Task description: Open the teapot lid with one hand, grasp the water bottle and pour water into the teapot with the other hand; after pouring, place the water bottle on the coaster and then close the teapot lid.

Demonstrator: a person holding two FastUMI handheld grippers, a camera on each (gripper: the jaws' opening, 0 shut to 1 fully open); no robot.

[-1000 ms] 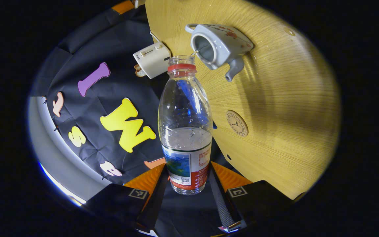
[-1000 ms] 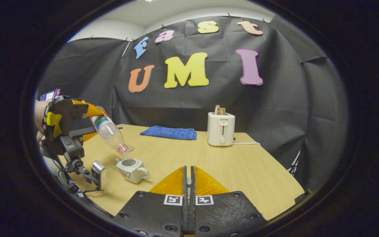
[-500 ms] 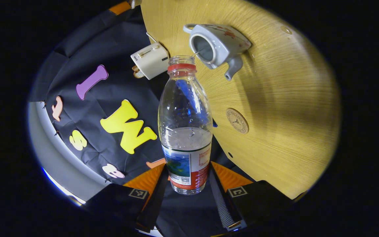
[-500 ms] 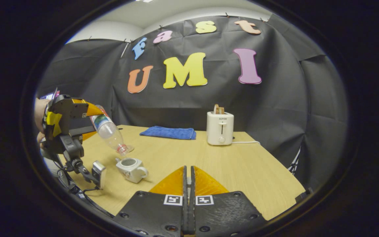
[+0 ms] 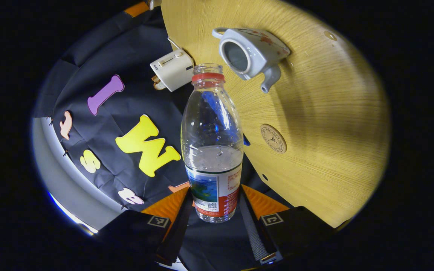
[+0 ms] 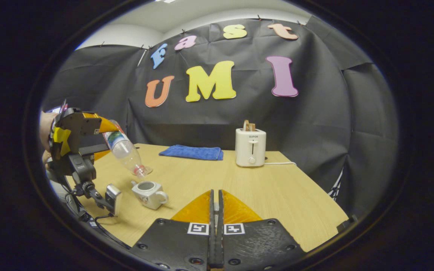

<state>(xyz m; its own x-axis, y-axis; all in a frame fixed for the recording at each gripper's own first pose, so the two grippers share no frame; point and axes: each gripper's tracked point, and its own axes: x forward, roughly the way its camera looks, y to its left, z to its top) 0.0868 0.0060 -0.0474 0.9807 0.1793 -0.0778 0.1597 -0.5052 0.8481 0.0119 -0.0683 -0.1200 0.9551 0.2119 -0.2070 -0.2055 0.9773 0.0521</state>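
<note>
Left claw tilting the water bottle above the open teapot

The left claw (image 5: 214, 210) pinches the label end of the water bottle (image 5: 212, 143) between both fingers; in the right gripper view this left claw (image 6: 102, 141) holds the water bottle (image 6: 126, 152) tilted, neck down, with the uncapped mouth just above the teapot (image 6: 149, 194). The teapot (image 5: 251, 52) stands lidless on the worktop (image 5: 326, 124), opening exposed, and its spout points toward the coaster (image 5: 273, 138), which lies bare on the worktop near the teapot. Water fills the label end of the bottle. The right claw (image 6: 215, 210) is pressed together, well apart from the teapot; the lid cannot be made out between its fingers. A toaster (image 6: 250, 147) and a blue cloth (image 6: 191, 152) sit beyond the teapot.
</note>
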